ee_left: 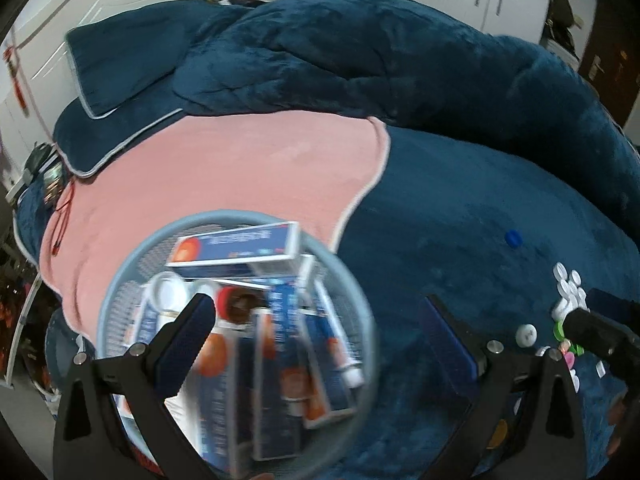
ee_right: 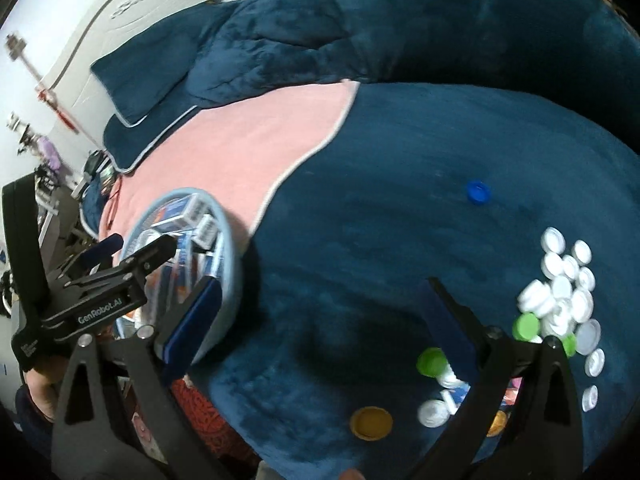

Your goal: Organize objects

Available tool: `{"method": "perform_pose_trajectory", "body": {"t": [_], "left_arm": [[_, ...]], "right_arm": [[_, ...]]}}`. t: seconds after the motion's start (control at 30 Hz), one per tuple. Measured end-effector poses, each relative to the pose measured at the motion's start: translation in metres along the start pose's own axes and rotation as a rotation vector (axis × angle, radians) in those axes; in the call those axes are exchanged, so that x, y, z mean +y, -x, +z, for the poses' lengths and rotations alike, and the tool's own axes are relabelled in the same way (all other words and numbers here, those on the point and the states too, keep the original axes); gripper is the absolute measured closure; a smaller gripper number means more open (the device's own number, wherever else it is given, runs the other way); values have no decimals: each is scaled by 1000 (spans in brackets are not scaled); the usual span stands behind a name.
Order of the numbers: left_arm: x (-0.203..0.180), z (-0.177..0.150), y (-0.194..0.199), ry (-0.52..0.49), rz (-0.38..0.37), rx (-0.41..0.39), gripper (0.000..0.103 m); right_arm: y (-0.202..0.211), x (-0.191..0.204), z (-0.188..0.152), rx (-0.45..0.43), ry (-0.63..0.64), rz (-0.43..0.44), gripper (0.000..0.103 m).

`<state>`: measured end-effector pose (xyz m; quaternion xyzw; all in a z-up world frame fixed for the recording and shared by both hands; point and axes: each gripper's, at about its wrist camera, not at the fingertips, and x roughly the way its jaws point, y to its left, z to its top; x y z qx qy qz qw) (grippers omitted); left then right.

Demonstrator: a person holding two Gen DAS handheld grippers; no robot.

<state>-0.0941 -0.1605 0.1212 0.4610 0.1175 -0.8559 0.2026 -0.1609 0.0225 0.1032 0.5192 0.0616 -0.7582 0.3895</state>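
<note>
Hovering over a round blue basket, the left gripper has its fingers spread wide with nothing between them. The basket sits on a pink towel at its edge with the dark blue blanket, and is packed with blue and orange boxes; motion blur smears their print, so no label can be read. A white jar and a brown bottle with a red rim lie among the boxes, both partly hidden behind the left finger. A white tube tip pokes out between the boxes near the basket's right rim.

The right gripper is likewise open and empty, above bare blanket. In its view the basket is partly covered by the left gripper's body and by its own left finger. A heap of white caps lies on the blanket at right, with green caps beside it, partly cut off by the right finger. A yellow cap lies alone nearer the camera, and a blue cap lies well apart, farther up the blanket. Something pink and something orange behind the right finger are too hidden to identify.
</note>
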Motion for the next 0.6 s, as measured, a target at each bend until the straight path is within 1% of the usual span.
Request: {"method": "perform_pose_trajectory", "body": {"t": [0.1, 0.2, 0.3, 0.4, 0.6], "left_arm": [[-21, -3, -2, -28, -46, 9, 1], [-45, -11, -2, -57, -122, 19, 1], [-70, -24, -6, -105, -154, 30, 1], [-90, -42, -16, -156, -187, 75, 1], [-103, -79, -23, -192, -216, 98, 1]], "right_arm": [[5, -18, 0, -6, -31, -19, 3], [15, -39, -1, -24, -71, -51, 3], [25, -58, -8, -39, -118, -78, 3], [32, -79, -22, -42, -177, -114, 3], [49, -110, -67, -44, -268, -195, 3]]}}
